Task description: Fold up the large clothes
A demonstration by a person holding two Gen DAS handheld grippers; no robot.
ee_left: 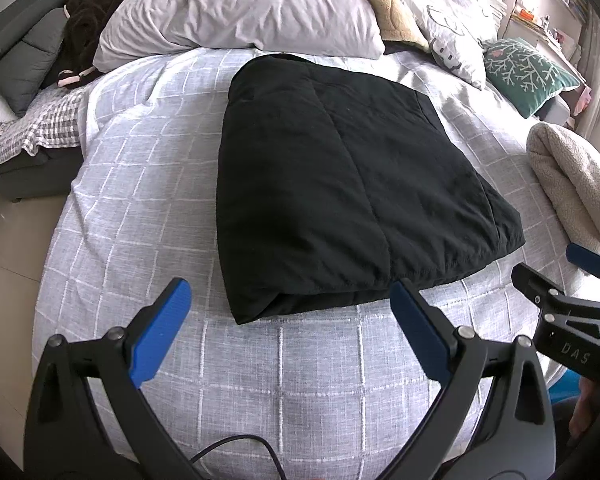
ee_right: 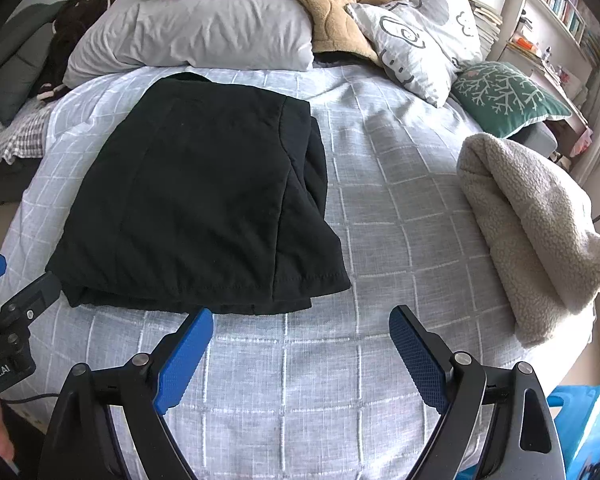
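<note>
A black padded garment (ee_left: pixel 340 184) lies folded into a flat rectangle on the grey checked bedspread (ee_left: pixel 148 184); the right wrist view shows it (ee_right: pixel 196 200) left of centre. My left gripper (ee_left: pixel 290 292) hovers open over the bedspread just short of the garment's near edge, nothing between its blue pads. My right gripper (ee_right: pixel 302 318) is open too, near the garment's near right corner, with only bedspread (ee_right: pixel 400 200) between the pads. Each gripper shows at the edge of the other's view: the right gripper (ee_left: pixel 548 268), the left gripper (ee_right: pixel 20 276).
A folded cream fleece (ee_right: pixel 536 228) lies at the bed's right edge. Pillows (ee_left: pixel 240 12), a tan blanket (ee_right: pixel 300 0) and a green cushion (ee_right: pixel 504 92) crowd the head of the bed. Dark clothes (ee_left: pixel 84 12) are heaped at the left. A blue bin (ee_right: pixel 580 424) stands lower right.
</note>
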